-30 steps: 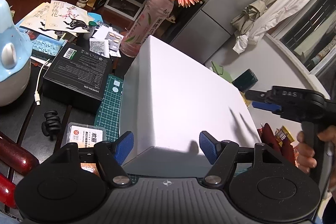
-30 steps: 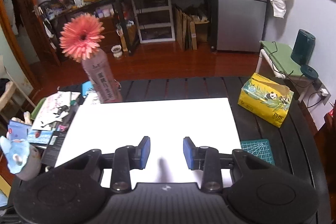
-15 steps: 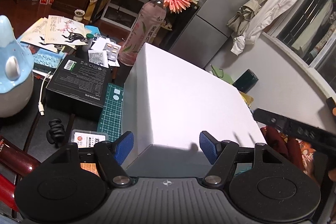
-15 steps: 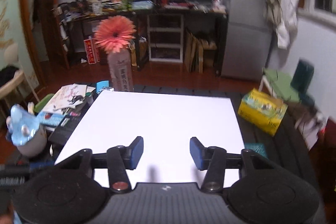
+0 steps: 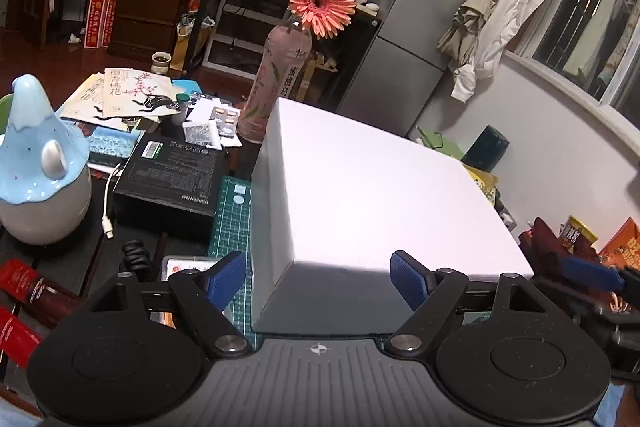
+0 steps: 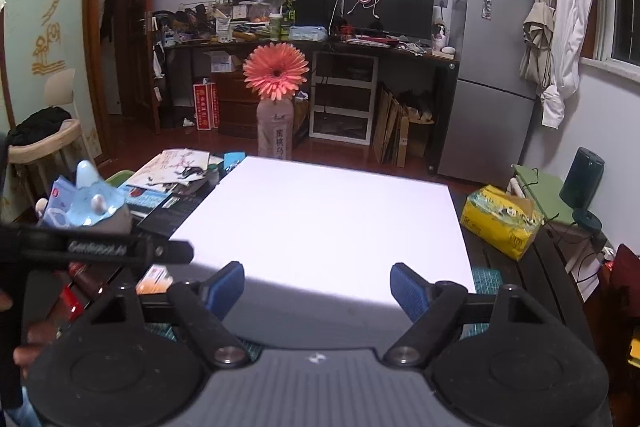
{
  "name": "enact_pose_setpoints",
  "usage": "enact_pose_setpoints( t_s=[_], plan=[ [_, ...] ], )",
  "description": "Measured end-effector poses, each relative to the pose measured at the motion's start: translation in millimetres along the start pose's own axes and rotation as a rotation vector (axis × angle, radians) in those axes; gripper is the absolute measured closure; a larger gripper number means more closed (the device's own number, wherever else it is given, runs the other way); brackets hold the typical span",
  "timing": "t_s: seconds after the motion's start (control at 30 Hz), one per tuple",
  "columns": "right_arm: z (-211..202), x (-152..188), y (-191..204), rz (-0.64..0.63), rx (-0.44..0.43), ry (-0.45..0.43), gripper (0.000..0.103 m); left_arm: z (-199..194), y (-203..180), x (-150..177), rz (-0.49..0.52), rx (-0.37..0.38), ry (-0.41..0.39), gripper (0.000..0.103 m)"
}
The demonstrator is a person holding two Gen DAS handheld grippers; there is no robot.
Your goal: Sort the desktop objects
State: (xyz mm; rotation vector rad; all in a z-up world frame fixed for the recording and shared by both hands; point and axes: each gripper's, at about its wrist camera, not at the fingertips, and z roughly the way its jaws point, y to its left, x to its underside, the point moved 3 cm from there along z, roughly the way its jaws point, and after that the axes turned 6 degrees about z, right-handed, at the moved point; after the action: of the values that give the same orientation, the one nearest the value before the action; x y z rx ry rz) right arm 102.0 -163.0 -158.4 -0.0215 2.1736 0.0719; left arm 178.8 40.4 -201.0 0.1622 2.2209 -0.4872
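A: What does the left gripper [image 5: 318, 277] show closest in?

B: Its jaws are spreading, nothing pinched between them. The near corner of the white box [image 5: 372, 195] sits just ahead of the gap, and neither blue pad touches it. The left pad hangs over the green cutting mat [image 5: 232, 219] that runs along the box's left side.

A: And left of those jaws?

B: A small orange-and-white pack [image 5: 188, 265] lies just behind the left pad, with a black clip [image 5: 136, 255] beside it. Further left, two red tubes [image 5: 28, 291] lie on the dark tabletop [image 5: 48, 251].

A: Beyond that?

B: A black carton [image 5: 172, 179] lies ahead and to the left, a white cable [image 5: 107, 203] along its edge, and a blue-capped ceramic figure [image 5: 40, 179] still further left. Past the carton there are papers and blister packs, then a pink bottle [image 5: 276, 83] with an orange flower [image 5: 320, 3], standing at the box's far-left corner.

A: What about the right gripper [image 6: 318, 287]?

B: Its jaws are also opening and hold nothing. The white box fills the space straight ahead of them, its near edge in shadow just beyond the pads. The left gripper's black bar crosses the picture left of these jaws, and part of a hand [image 6: 30, 345] shows below it.

A: And to the right?

B: A yellow tissue pack [image 6: 500, 223] lies ahead and right, apart from the box. The same flower stands directly beyond the box's far edge.
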Motion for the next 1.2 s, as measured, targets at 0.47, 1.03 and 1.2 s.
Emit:
enact_pose_setpoints(
  t_s=[0.47, 1.03, 1.2],
  plan=[
    [-17.1, 31.3, -14.9, 0.099, 0.055, 0.067, 0.023, -19.1, -14.6, 29.8, 0.04, -0.011, 0.047, 0.024],
    [-24.5, 40.1, -15.9, 0.145, 0.033, 0.162, 0.023, -30.5, -41.1, 56.7, 0.127, -0.076, 0.065, 0.024],
    [-30.8, 37.6, -13.6, 0.135, 0.028, 0.158, 0.016, -42.2, -51.0, 60.3, 0.157, -0.084, 0.043, 0.024]
  ],
)
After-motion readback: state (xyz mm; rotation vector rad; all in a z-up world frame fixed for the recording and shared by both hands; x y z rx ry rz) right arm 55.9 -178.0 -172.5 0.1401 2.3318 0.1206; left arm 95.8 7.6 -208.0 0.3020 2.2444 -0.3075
